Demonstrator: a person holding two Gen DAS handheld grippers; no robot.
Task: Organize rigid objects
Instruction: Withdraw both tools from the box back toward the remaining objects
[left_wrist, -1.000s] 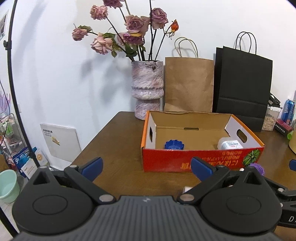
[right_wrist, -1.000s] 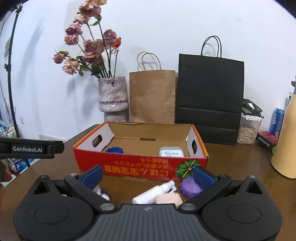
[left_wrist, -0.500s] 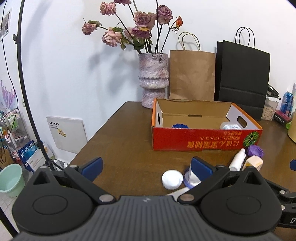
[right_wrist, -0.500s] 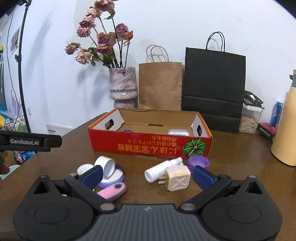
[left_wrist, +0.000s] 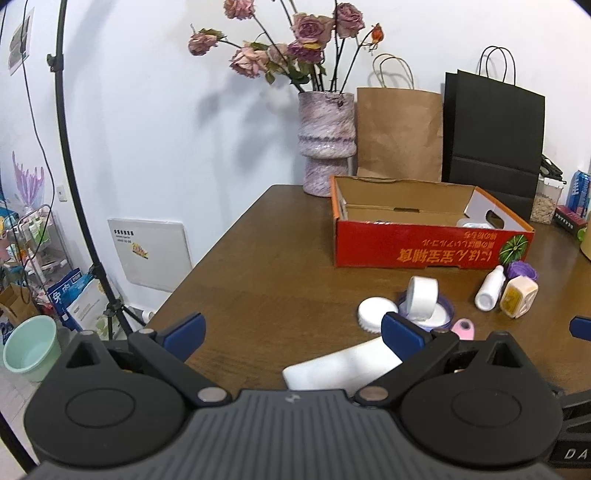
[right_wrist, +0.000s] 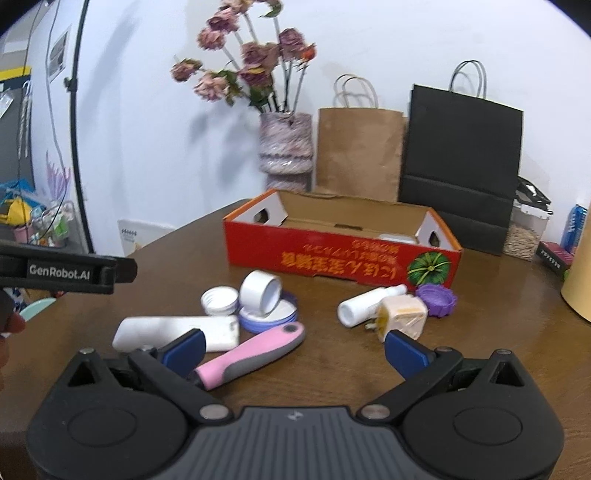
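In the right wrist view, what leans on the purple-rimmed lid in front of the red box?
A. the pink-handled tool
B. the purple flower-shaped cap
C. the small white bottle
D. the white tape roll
D: the white tape roll sits tilted on its side against the purple-rimmed lid, while the cap, tool and bottle lie apart on the table.

"GenRobot.AI" stands in white on the left gripper's black body (right_wrist: 66, 271).
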